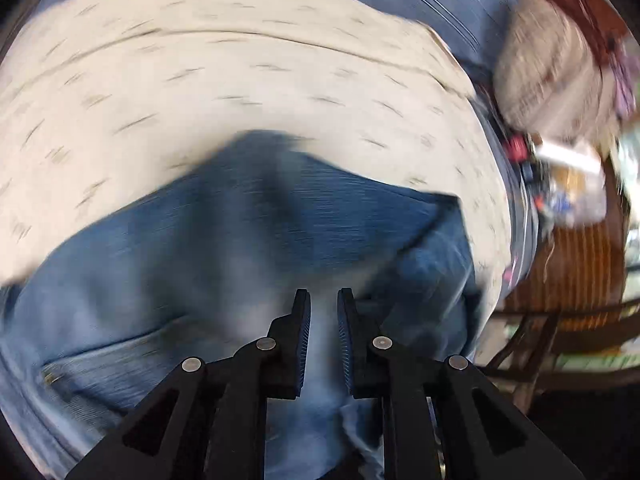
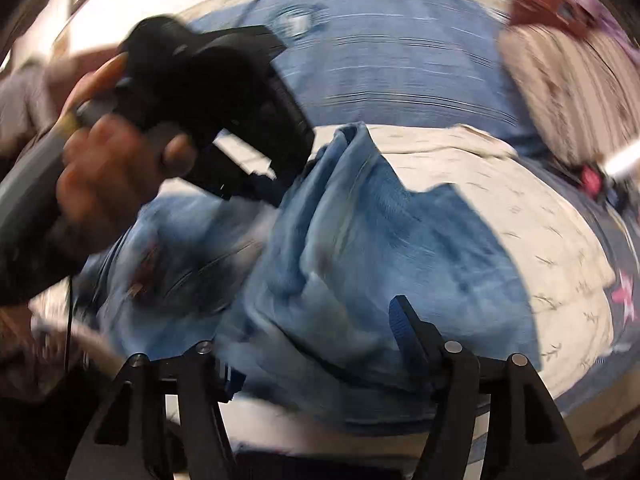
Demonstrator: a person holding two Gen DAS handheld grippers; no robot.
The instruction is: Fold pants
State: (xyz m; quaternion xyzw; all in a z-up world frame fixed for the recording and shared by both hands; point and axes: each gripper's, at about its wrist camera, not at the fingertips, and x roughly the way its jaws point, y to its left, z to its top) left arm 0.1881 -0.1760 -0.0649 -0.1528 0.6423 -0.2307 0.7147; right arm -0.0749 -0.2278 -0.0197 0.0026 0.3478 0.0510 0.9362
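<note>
Blue denim pants (image 1: 240, 248) lie bunched on a cream patterned sheet (image 1: 200, 80). In the left wrist view my left gripper (image 1: 324, 312) is nearly closed, with denim between its fingers near the pants' edge. In the right wrist view the pants (image 2: 360, 248) rise in a raised fold toward the left gripper (image 2: 280, 188), which a hand holds at the upper left. My right gripper (image 2: 316, 336) stands wide open over the near part of the pants; its left finger is mostly hidden behind denim. Both views are motion-blurred.
The cream sheet (image 2: 520, 208) lies on a blue striped bedspread (image 2: 380, 68). A striped pillow (image 2: 568, 92) sits at the far right. In the left wrist view a wooden chair (image 1: 576, 264) and clutter stand beside the bed on the right.
</note>
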